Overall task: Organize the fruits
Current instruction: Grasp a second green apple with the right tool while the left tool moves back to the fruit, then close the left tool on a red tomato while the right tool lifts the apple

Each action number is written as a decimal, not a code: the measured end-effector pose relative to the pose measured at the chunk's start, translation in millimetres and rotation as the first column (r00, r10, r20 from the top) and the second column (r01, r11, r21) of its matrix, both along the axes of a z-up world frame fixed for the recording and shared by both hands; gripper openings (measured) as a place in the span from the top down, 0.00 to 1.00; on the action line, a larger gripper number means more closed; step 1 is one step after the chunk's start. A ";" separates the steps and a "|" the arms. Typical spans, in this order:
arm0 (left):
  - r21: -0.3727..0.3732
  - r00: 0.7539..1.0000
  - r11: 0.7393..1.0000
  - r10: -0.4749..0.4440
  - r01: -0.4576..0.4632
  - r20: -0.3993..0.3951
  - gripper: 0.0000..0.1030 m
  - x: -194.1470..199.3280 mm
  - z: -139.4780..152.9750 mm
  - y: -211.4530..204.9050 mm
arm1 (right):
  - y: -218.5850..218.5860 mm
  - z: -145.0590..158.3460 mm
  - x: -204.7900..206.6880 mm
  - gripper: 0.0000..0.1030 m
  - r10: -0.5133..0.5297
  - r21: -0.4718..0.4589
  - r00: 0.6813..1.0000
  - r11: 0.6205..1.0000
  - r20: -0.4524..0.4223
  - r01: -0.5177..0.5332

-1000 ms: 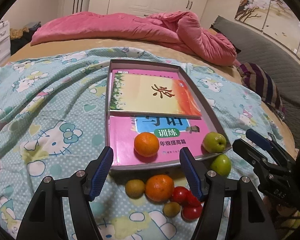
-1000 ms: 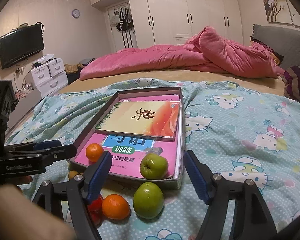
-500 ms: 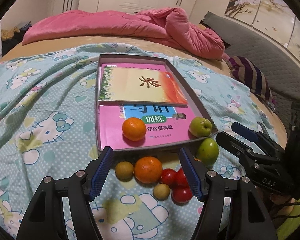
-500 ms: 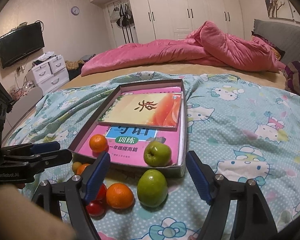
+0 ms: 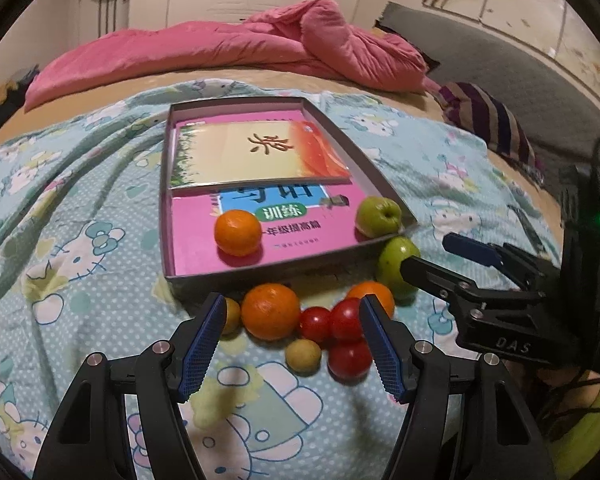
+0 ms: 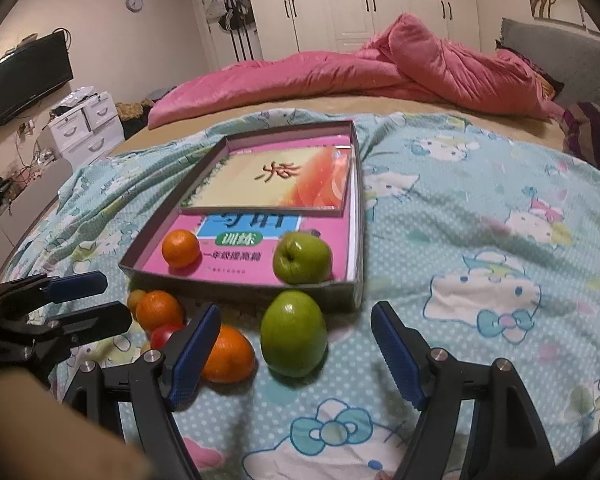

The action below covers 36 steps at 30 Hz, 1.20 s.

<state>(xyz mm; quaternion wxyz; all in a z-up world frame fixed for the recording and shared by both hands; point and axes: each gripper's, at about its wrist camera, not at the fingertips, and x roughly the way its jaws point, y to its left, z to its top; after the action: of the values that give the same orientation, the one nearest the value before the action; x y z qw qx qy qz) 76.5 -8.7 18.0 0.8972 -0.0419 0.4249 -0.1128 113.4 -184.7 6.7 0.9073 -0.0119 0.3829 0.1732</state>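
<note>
A grey tray (image 5: pixel 384 190) lined with books holds an orange (image 5: pixel 238 232) and a green apple (image 5: pixel 378 216). On the blanket in front of it lie an orange (image 5: pixel 271 311), a second orange (image 5: pixel 374 294), red tomatoes (image 5: pixel 346 318), two small yellow-green fruits (image 5: pixel 303 355) and a green apple (image 5: pixel 396 266). My left gripper (image 5: pixel 292 336) hovers open over this cluster, with nothing held. My right gripper (image 6: pixel 296 332) is open around the loose green apple (image 6: pixel 293 338), with gaps on both sides. An orange (image 6: pixel 228 354) lies beside its left finger.
A crumpled pink duvet (image 5: pixel 260 48) lies across the far side of the bed. A striped cushion (image 5: pixel 488 120) sits at the right. White drawers (image 6: pixel 84 124) and a wall television (image 6: pixel 24 80) stand to the left of the bed. The two grippers are close together over the fruit.
The left gripper has shifted sideways, so the fruit cluster sits higher between its fingers. The right gripper has tipped down, with the loose green apple now higher between its fingers. No fruit has moved.
</note>
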 end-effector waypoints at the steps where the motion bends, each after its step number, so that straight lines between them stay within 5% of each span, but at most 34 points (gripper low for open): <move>1: 0.004 1.000 1.000 -0.007 0.007 0.001 0.32 -0.5 -0.2 -1.8 | -0.3 -1.0 -0.2 0.25 -0.002 -0.001 1.000 1.000 -0.004 0.002; 19: -0.011 0.992 0.994 -0.110 0.110 -0.062 0.38 5.3 -17.4 -22.7 | -18.1 -23.2 13.7 0.25 -0.059 0.072 0.988 0.995 -0.144 0.070; 29: -0.001 0.989 0.990 -0.138 0.138 -0.061 0.52 8.2 -19.5 -29.8 | -10.7 -31.1 25.9 0.57 -0.002 0.150 0.981 0.988 -0.195 0.032; 36: -0.007 0.987 0.989 -0.146 0.146 -0.064 0.57 12.8 -19.6 -33.7 | -6.1 -35.1 30.5 0.58 0.002 0.147 0.979 0.989 -0.203 0.028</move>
<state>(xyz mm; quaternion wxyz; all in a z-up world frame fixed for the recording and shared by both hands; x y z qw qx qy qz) 89.3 -42.3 -1.7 0.8725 -0.0152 0.4552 -0.1771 143.9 -190.8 -28.5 0.8630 0.0759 0.4595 0.1958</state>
